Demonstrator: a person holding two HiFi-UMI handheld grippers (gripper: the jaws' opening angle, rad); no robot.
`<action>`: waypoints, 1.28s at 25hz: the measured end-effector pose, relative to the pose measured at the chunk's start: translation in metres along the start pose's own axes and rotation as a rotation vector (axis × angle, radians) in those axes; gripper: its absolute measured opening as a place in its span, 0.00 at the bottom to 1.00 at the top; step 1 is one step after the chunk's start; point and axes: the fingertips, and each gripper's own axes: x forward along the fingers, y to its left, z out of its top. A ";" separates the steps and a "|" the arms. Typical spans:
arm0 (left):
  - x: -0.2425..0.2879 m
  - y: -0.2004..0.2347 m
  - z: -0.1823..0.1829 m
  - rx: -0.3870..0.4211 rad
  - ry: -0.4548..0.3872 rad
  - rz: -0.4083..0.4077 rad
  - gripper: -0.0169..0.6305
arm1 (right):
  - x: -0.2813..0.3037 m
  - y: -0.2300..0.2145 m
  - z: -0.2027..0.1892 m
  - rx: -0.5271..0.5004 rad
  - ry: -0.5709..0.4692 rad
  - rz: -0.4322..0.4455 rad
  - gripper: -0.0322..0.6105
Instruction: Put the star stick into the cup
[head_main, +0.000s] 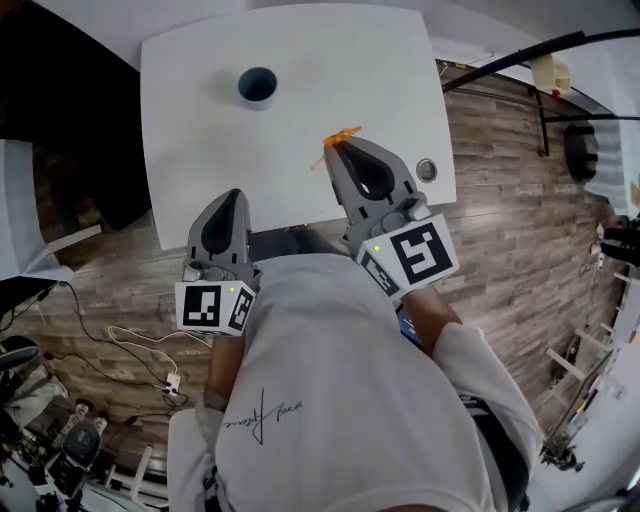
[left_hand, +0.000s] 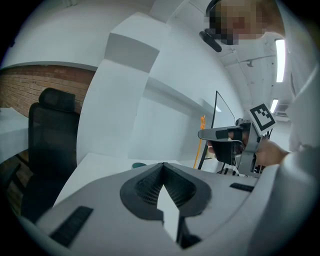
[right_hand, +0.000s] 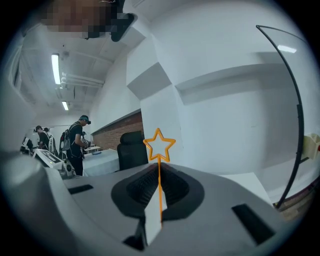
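An orange star stick (right_hand: 159, 150) stands pinched between the closed jaws of my right gripper (right_hand: 159, 169), its star head above the tips. From the head view the stick (head_main: 335, 141) pokes out past the right gripper (head_main: 338, 147) over the white table (head_main: 300, 110). A blue cup (head_main: 257, 86) stands upright at the table's far left, well away from both grippers. My left gripper (head_main: 230, 195) hovers at the table's near edge, jaws together with nothing between them. In the left gripper view (left_hand: 163, 166) only the cup's rim (left_hand: 139, 165) peeks over the jaws, and the right gripper (left_hand: 227, 135) holds the stick (left_hand: 200, 142) at right.
A small round metal object (head_main: 427, 169) lies at the table's right edge. A black office chair (left_hand: 50, 145) stands beyond the table. Cables (head_main: 140, 350) run across the wood floor at left, and a black stand (head_main: 545, 60) arches at the right. People stand far off (right_hand: 77, 142).
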 end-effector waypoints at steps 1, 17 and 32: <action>0.001 0.002 0.000 -0.001 0.001 0.002 0.04 | 0.003 -0.001 0.002 -0.002 -0.003 0.002 0.08; 0.025 0.038 0.005 -0.036 0.016 0.025 0.04 | 0.050 -0.012 0.032 -0.015 -0.038 0.020 0.08; 0.037 0.077 0.005 -0.076 0.052 0.058 0.04 | 0.100 -0.015 0.047 -0.006 -0.039 0.043 0.08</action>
